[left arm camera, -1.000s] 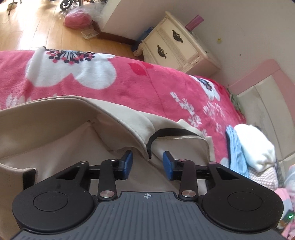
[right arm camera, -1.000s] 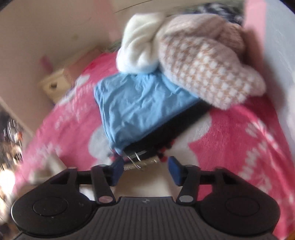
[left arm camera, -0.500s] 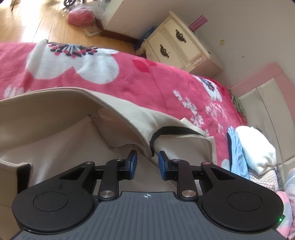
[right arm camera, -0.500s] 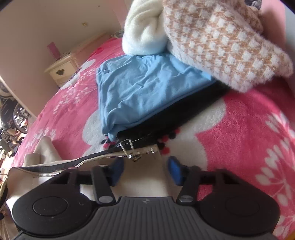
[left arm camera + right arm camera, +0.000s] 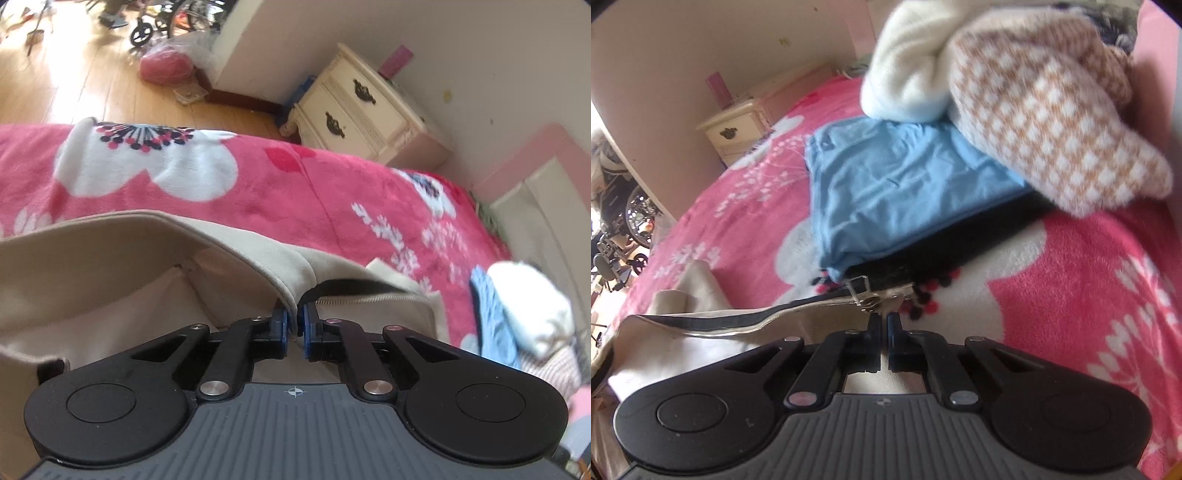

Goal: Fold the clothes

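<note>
Beige jacket (image 5: 110, 266) lies on the near part of the pink floral blanket (image 5: 295, 192); the left gripper (image 5: 294, 325) pinches its folded edge. The right gripper (image 5: 884, 325) is clamped on the fabric beside the zipper pull (image 5: 866, 295); folded clothes (image 5: 905, 192) sit farther back.

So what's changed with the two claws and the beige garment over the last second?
Both claws closed. The left claw, open a second ago, is now shut on the beige garment at its folded edge. The right claw, wide open before, is shut on the same fabric just below the zipper pull. The pink blanket, the blue folded garment and the nightstand stayed put.
</note>
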